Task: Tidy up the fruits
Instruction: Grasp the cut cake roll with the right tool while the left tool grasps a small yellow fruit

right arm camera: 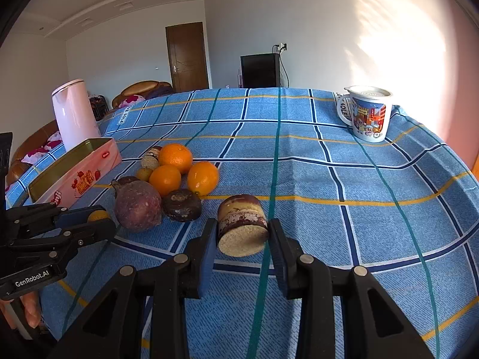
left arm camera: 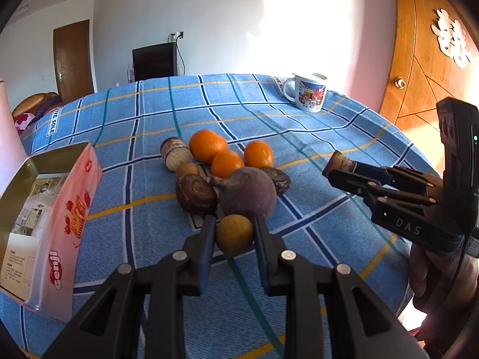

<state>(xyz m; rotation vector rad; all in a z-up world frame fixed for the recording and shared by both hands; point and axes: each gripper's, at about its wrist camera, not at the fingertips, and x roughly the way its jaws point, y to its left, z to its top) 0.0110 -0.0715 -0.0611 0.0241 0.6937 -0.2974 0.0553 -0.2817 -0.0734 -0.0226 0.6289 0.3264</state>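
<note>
My left gripper (left arm camera: 234,230) is shut on a small yellow-brown fruit (left arm camera: 235,234), just in front of the fruit pile; it also shows in the right wrist view (right arm camera: 97,216). My right gripper (right arm camera: 242,233) is shut on a brown cut cylinder piece (right arm camera: 242,229), held right of the pile; in the left wrist view the piece (left arm camera: 341,161) sticks out of that gripper. The pile holds three oranges (left arm camera: 208,145), a large purple round fruit (left arm camera: 247,191), two dark brown round pieces (left arm camera: 196,193), another cut cylinder (left arm camera: 175,152) and a small yellow fruit (left arm camera: 187,170).
An open pink tin box (left arm camera: 71,209) lies at the left of the blue checked tablecloth (right arm camera: 329,179). A pink kettle (right arm camera: 74,113) stands behind the box. A printed mug (right arm camera: 369,113) stands at the far right. A wooden door (left arm camera: 434,59) is at the right.
</note>
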